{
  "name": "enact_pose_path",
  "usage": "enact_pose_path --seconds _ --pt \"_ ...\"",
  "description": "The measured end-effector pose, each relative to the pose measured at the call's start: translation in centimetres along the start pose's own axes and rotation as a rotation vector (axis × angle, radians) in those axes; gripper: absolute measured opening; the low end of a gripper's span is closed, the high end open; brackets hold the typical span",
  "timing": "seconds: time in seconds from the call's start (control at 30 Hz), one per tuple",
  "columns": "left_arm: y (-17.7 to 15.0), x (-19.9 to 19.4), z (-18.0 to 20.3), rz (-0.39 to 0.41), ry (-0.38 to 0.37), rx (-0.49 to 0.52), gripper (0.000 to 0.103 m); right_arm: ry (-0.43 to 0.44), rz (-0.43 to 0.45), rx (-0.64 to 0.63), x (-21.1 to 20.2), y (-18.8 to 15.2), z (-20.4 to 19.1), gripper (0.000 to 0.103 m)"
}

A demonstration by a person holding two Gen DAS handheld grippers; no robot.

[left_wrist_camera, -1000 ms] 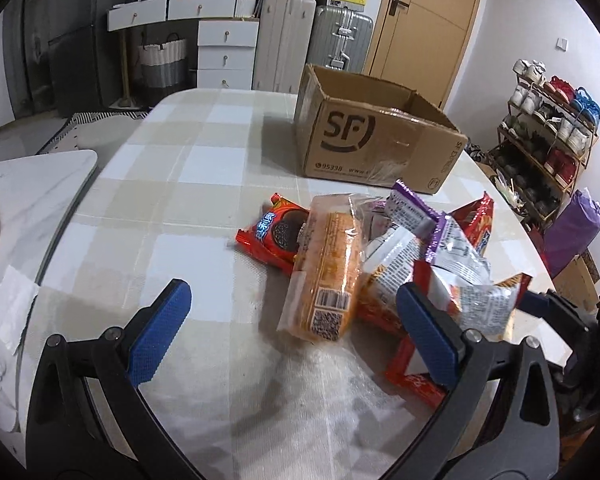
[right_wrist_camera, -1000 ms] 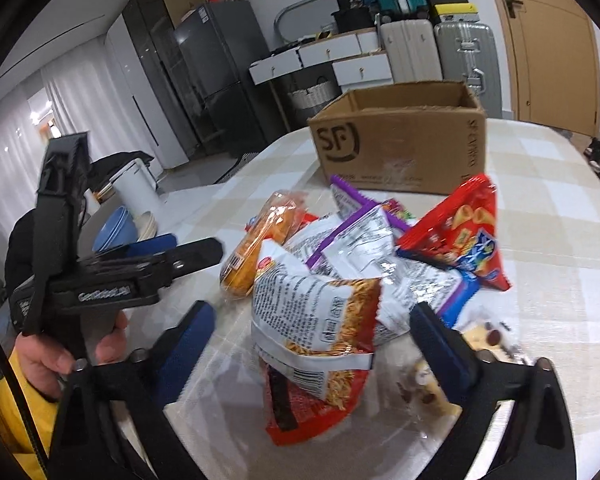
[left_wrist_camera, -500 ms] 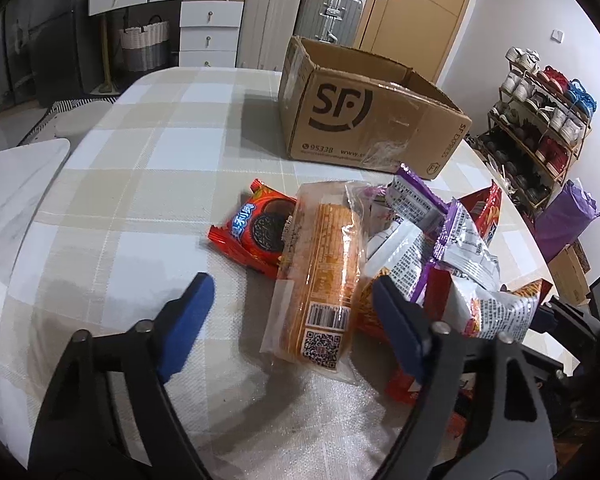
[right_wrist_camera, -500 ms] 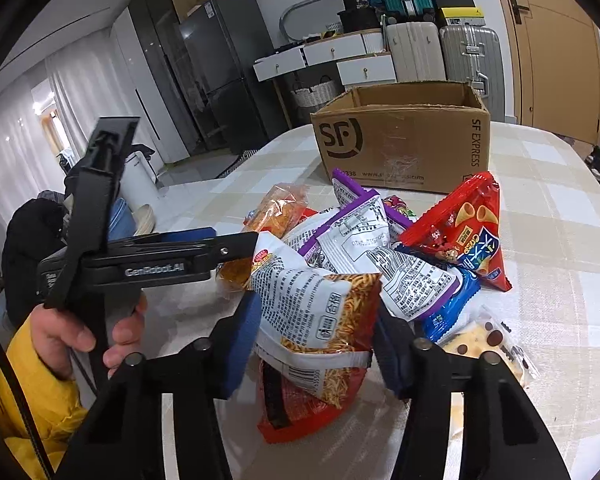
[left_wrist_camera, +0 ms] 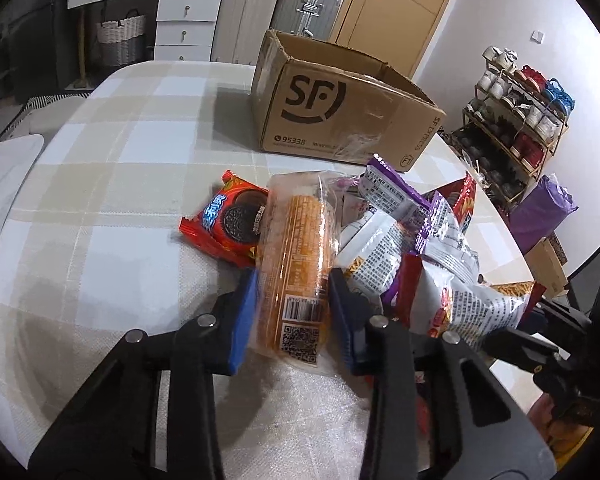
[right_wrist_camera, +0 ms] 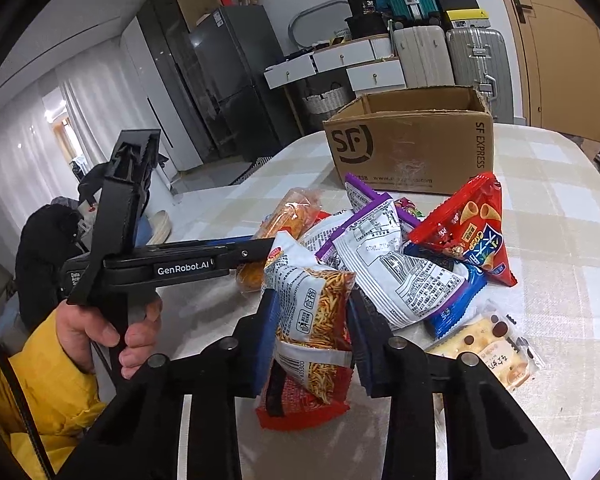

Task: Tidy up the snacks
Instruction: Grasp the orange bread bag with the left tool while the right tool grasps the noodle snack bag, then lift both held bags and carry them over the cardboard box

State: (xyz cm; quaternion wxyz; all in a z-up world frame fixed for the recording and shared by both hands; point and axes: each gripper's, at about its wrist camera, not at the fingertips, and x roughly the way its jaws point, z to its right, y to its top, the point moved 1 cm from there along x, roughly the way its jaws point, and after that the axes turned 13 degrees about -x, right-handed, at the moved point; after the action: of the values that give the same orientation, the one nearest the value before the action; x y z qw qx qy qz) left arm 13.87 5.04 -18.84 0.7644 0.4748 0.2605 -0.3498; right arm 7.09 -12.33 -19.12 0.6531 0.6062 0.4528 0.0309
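Checked cloth (left_wrist_camera: 100, 208) is covering the table, with an open SF box (left_wrist_camera: 340, 120) sitting at its far side, at twelve o'clock from the snack pile in both views. Behind the box, suitcases (right_wrist_camera: 448, 56) and white drawers (left_wrist_camera: 184, 20) are standing against the wall, and a shoe rack (left_wrist_camera: 520, 120) is showing at two o'clock in the left view.

Left gripper (left_wrist_camera: 294, 312) is clenching the near end of the orange pack (left_wrist_camera: 296, 264), its blue pads (left_wrist_camera: 244, 320) pressing both long sides just above the barcode. That pack is lying lengthwise, running away toward twelve o'clock, with its far end overlapping the red cookie pack (left_wrist_camera: 224, 224) at ten o'clock. White and purple bags (left_wrist_camera: 400, 216) are crowding in at two o'clock.

Right gripper (right_wrist_camera: 310, 332) is grasping the noodle-snack bag (right_wrist_camera: 312, 308), which is standing upright between the jaws, squeezed at its middle. Under it a red packet (right_wrist_camera: 300, 404) is lying flat on the cloth. At one o'clock from this gripper the white and purple bags (right_wrist_camera: 396, 272) are leaning on each other, with the red cone-snack bag (right_wrist_camera: 472, 228) beyond them and a clear pack of pale biscuits (right_wrist_camera: 488, 348) at three o'clock. At ten o'clock the left gripper is reaching in sideways, held by a hand (right_wrist_camera: 100, 328) in a yellow sleeve.
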Motion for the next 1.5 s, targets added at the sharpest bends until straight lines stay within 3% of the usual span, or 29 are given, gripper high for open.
enact_pose_path --seconds 0.4,0.67,1.07,1.5 --pt "-0.5 -1.4 -0.8 0.005 0.004 -0.016 0.031 0.010 0.031 0.021 -1.6 0.0 -0.2 0.025" --pt "-1.0 -2.2 -0.6 0.011 0.005 -0.013 0.031 -0.010 0.005 -0.023 -1.3 0.1 -1.2 0.026" --pt "-1.5 -2.1 -0.4 -0.003 -0.006 0.001 0.031 -0.002 -0.081 -0.046 2.2 0.6 -0.8 0.049" --pt "-1.5 -2.6 -0.8 0.002 -0.022 -0.011 0.031 0.056 -0.031 -0.007 1.3 0.9 -0.9 0.034"
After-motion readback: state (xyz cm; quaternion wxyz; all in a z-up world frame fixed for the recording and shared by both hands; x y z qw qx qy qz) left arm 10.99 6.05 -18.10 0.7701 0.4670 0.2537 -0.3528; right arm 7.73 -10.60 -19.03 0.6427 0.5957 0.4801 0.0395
